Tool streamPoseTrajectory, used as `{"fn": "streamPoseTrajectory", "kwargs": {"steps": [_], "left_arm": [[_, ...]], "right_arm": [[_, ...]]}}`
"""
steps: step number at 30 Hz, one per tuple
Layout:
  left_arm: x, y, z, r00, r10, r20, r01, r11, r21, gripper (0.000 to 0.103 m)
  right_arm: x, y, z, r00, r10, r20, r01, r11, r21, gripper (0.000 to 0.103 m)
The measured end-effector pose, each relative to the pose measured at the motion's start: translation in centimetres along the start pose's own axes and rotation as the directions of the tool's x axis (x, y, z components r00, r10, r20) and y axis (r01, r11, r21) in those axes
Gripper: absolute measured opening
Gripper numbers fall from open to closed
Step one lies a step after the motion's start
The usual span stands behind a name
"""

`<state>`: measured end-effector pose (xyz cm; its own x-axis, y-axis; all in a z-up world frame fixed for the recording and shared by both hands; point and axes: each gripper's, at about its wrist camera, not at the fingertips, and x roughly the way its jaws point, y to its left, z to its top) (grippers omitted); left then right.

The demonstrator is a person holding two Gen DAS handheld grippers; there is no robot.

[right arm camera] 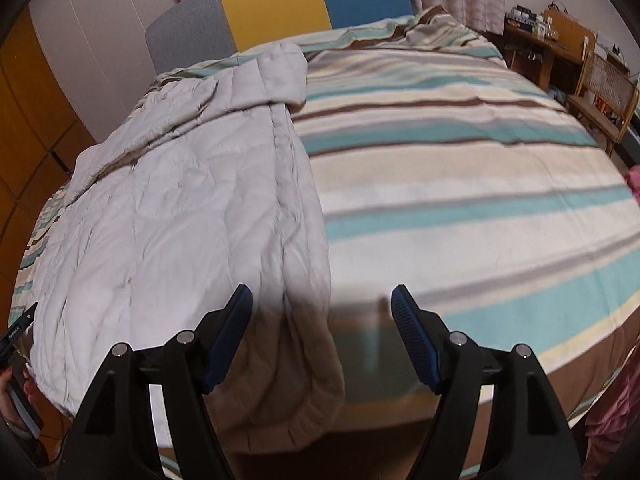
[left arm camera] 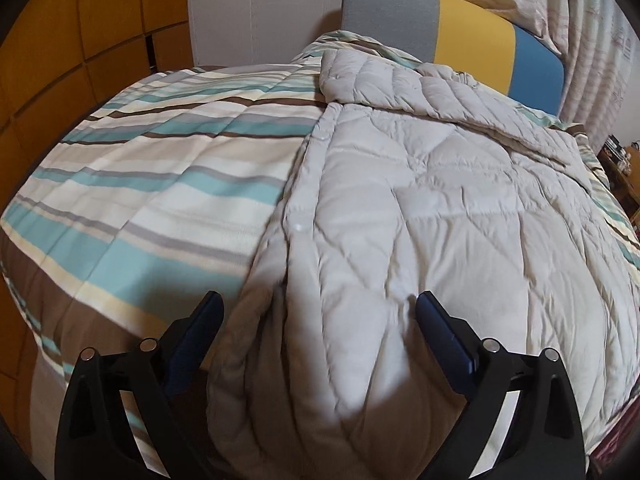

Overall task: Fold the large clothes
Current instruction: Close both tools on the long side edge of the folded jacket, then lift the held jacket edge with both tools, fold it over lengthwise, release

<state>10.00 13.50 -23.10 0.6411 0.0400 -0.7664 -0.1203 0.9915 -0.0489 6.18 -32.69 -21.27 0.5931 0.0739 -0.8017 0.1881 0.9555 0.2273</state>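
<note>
A pale grey quilted puffer coat lies spread on a bed with a striped cover. Its snap-button edge runs down the middle of the left wrist view, and a folded part lies near the headboard. My left gripper is open above the coat's near hem, with nothing pinched between its blue pads. In the right wrist view the coat fills the left half and the striped cover the right. My right gripper is open over the coat's near right corner, its pads clear of the cloth.
A grey, yellow and blue headboard stands at the far end, with patterned curtains behind it. Orange wooden cabinets line the left wall. A wooden chair and a cluttered desk stand to the bed's right.
</note>
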Motion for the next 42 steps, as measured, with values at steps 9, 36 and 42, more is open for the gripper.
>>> {"fn": "streamPoseTrajectory", "kwargs": {"steps": [9, 36, 42], "left_arm": [[-0.8, 0.4, -2.2, 0.999, -0.05, 0.004, 0.05, 0.999, -0.002, 0.086], [-6.2, -0.8, 3.3, 0.945, -0.295, 0.14, 0.306, 0.95, -0.066, 0.018], [-6.0, -1.4, 8.4, 0.923, -0.342, 0.178, 0.359, 0.93, -0.074, 0.018]], "right_arm": [[-0.2, 0.2, -2.1, 0.999, 0.033, -0.004, -0.033, 0.999, 0.011, 0.069], [-4.9, 2.7, 3.1, 0.925, 0.341, 0.167, -0.353, 0.934, 0.049, 0.008], [-5.3, 4.6, 7.3, 0.911, 0.352, 0.216, -0.364, 0.931, 0.018, 0.008]]}}
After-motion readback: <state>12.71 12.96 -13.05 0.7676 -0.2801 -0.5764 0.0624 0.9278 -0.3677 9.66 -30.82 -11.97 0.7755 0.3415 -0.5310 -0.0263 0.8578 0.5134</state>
